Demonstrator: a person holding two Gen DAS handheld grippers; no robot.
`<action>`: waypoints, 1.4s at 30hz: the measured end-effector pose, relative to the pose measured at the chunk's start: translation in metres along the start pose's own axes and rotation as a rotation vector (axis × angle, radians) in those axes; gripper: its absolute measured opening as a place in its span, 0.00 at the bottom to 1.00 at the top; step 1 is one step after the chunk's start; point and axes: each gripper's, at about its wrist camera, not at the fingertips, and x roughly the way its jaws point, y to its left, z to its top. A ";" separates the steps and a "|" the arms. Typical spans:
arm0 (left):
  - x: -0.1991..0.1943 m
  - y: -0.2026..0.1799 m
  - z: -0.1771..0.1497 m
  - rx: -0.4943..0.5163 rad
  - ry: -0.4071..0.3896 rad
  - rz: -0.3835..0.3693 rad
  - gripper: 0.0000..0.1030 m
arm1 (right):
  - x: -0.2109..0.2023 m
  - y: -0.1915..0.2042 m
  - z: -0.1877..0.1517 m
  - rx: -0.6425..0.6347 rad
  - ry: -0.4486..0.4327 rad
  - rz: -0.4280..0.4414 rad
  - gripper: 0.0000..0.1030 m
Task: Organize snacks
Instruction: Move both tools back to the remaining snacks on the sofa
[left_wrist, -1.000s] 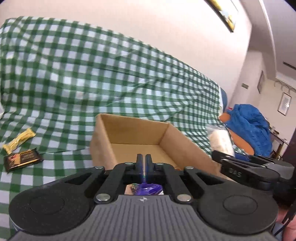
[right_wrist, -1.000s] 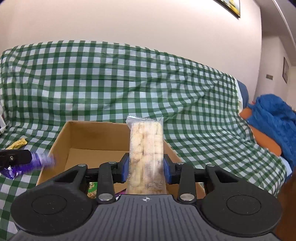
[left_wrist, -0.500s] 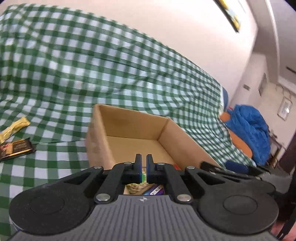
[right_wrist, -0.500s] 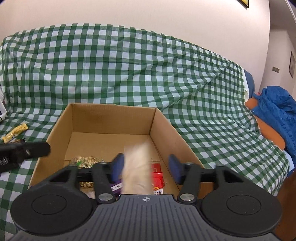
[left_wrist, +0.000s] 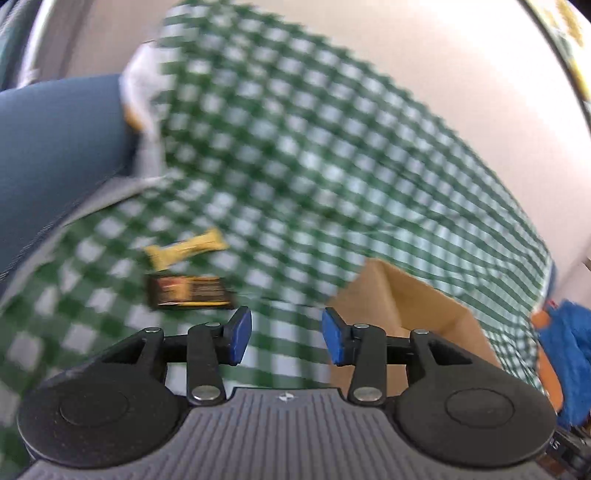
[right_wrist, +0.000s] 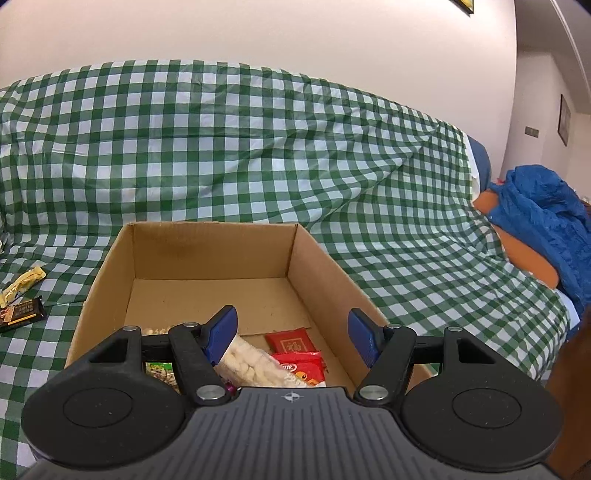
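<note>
An open cardboard box (right_wrist: 314, 258) sits on a green checked cloth (right_wrist: 240, 147). Inside it lie a clear pack of pale biscuits (right_wrist: 251, 363), red packets (right_wrist: 291, 343) and a green packet (right_wrist: 159, 371). My right gripper (right_wrist: 291, 334) is open and empty above the box's near end. My left gripper (left_wrist: 286, 334) is open and empty, left of the box (left_wrist: 406, 302), over the cloth. Just beyond it lie a dark brown bar (left_wrist: 188, 291) and a yellow bar (left_wrist: 186, 251); both also show in the right wrist view, the brown one (right_wrist: 20, 314) and the yellow one (right_wrist: 22, 286).
A blue jacket (right_wrist: 543, 218) on an orange cushion (right_wrist: 517, 251) lies at the right. A dark blue cushion (left_wrist: 55, 155) is at the far left in the blurred left wrist view. A white wall stands behind the draped cloth.
My right gripper opened and dropped the biscuit pack into the box. My left gripper swung left away from the box toward the two bars and opened.
</note>
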 end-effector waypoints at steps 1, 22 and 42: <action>-0.004 0.008 0.002 -0.019 -0.001 0.016 0.45 | -0.001 0.001 -0.001 0.005 0.000 0.002 0.66; 0.046 0.009 0.094 0.158 0.142 -0.038 0.17 | -0.045 0.087 -0.012 -0.100 -0.077 0.253 0.22; 0.145 0.111 0.121 0.003 0.265 0.048 0.17 | -0.014 0.198 -0.014 -0.234 0.016 0.354 0.19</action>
